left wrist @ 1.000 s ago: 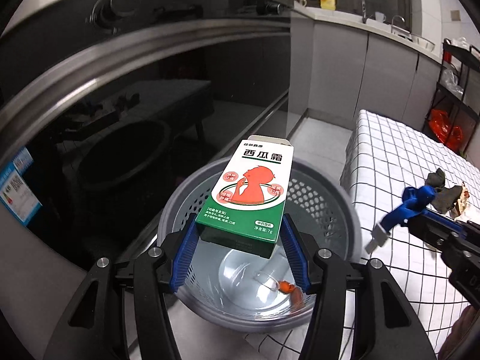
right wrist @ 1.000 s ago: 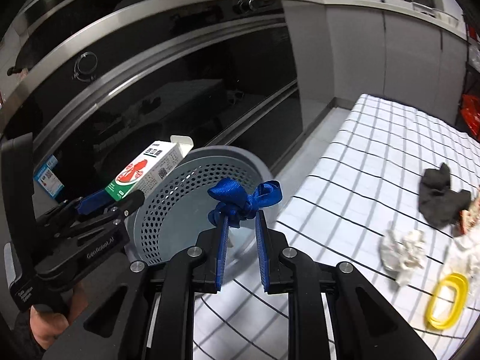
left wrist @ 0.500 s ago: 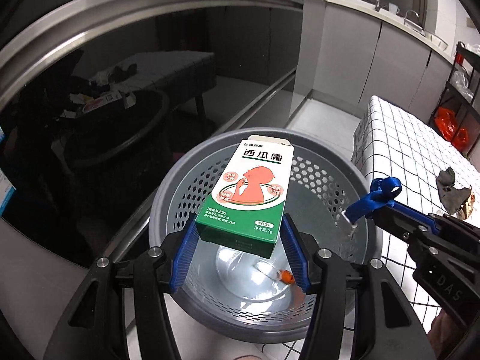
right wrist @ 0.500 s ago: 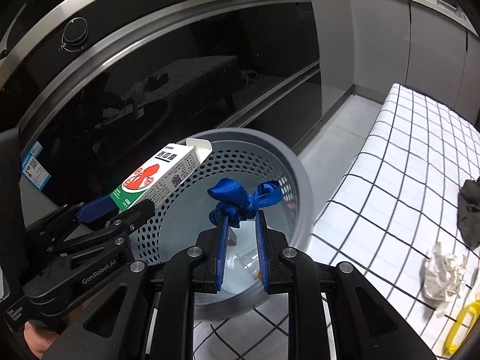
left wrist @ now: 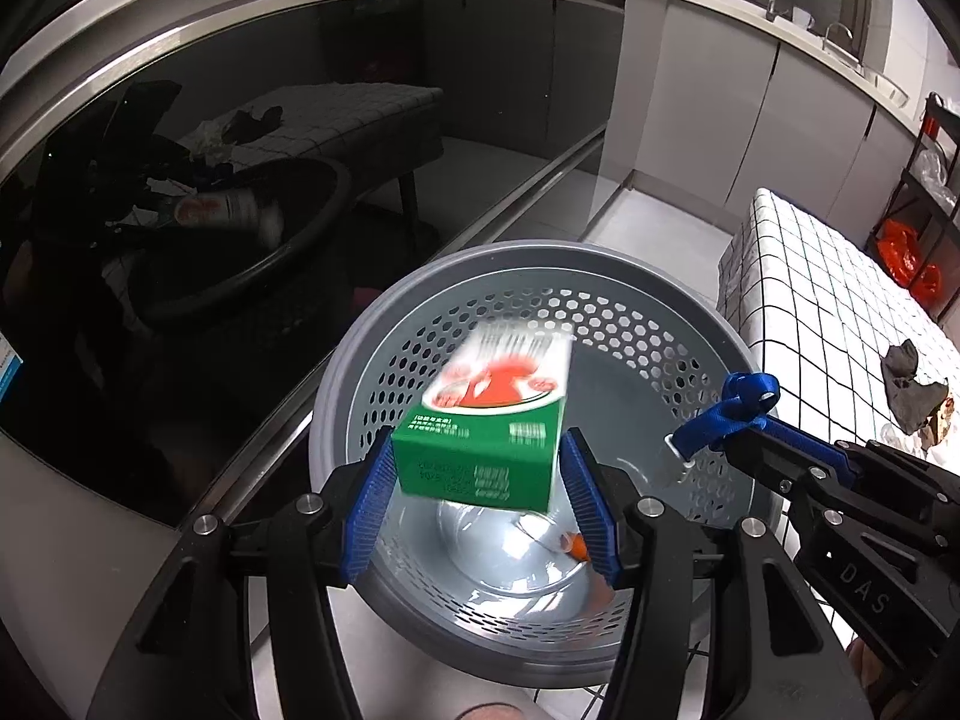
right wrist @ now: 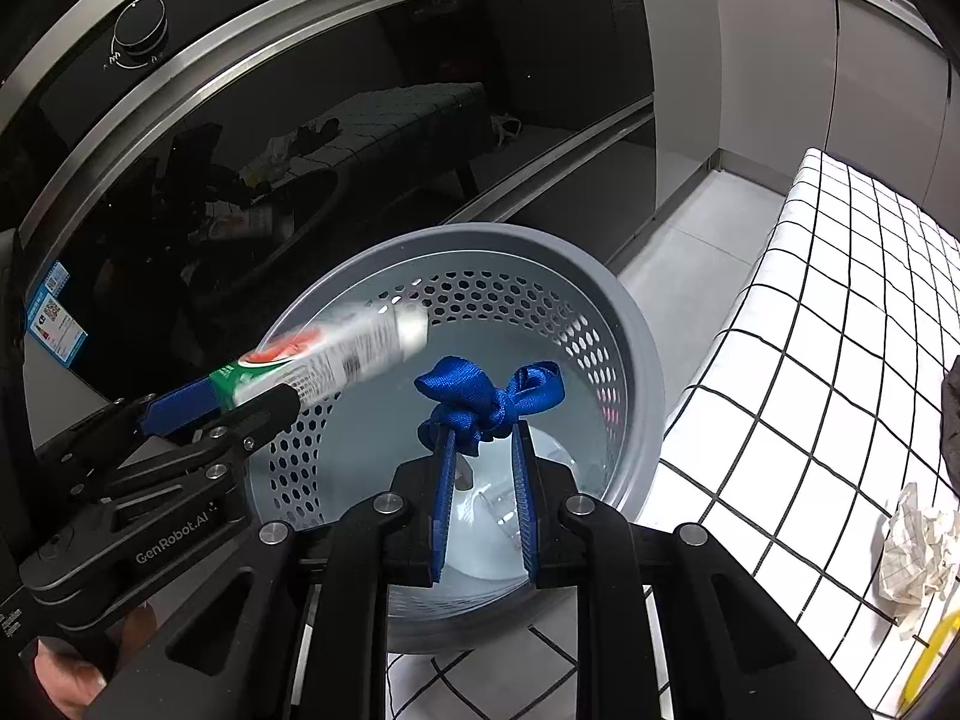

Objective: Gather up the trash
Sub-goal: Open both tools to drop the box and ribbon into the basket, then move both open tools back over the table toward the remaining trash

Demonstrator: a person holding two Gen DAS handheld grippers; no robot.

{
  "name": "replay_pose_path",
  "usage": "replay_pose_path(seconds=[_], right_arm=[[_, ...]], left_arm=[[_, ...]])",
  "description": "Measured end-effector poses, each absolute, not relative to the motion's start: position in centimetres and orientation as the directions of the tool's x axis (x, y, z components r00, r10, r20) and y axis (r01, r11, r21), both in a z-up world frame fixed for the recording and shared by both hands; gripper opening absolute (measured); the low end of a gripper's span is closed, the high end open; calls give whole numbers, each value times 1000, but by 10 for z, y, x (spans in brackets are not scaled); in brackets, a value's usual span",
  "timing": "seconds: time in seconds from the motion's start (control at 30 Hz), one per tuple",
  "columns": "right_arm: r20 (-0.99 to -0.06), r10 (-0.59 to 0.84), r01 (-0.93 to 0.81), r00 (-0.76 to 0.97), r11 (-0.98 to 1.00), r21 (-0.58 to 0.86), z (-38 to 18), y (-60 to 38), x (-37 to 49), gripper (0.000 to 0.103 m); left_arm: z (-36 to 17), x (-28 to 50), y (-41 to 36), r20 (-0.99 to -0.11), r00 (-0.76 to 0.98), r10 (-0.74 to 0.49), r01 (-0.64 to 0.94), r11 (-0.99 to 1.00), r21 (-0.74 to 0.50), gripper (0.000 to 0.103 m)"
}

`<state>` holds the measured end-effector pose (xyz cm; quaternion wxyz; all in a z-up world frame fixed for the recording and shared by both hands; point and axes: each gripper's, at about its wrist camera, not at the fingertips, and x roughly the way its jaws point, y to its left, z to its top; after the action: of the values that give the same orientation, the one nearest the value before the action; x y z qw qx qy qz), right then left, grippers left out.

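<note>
A grey perforated trash basket [left wrist: 600, 264] stands on the floor beside the table; it also shows in the right wrist view [right wrist: 645, 330]. My left gripper [left wrist: 480, 474] is above it, its jaws spread a little wider than the green and white carton [left wrist: 486, 432], which is blurred and tipping forward between them. In the right wrist view the carton [right wrist: 336, 351] sticks out from the left gripper [right wrist: 222, 402] over the basket. My right gripper [right wrist: 480, 450] is shut on a blue ribbon bow [right wrist: 489, 393], held over the basket; the bow also shows in the left wrist view [left wrist: 735, 405].
A checked tablecloth table [right wrist: 828, 324] lies right of the basket, with a dark rag [left wrist: 909, 384], crumpled paper [right wrist: 918, 546] and a yellow ring [right wrist: 927, 654] on it. A glossy black oven front [left wrist: 240, 180] stands behind the basket. Clear plastic and an orange scrap [left wrist: 576, 546] lie inside the basket.
Both grippers have moved over the basket. The left jaws have opened and the carton has tipped forward, now blurred. The right gripper still holds the bow.
</note>
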<state>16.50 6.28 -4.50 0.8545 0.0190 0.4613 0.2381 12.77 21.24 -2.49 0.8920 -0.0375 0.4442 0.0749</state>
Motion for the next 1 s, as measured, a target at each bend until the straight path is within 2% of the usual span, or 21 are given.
replay_pose_path(seconds=[0.07,0.3,1.0], right_arm=[[-777,425,-387,464,886,254,-44,62,166,19],[-763,421,-381,491,891,246,-40,60,161,39],[-754,409,-354,515,902,248,-34,44,147,40]], left_arm=[[-25,127,214,-797,595,105,-173,985,0,55],[-26,127,218,-797,594,111,-189,982,-5,63],[-22,124,208,-781,613,121,-180,984,11,63]])
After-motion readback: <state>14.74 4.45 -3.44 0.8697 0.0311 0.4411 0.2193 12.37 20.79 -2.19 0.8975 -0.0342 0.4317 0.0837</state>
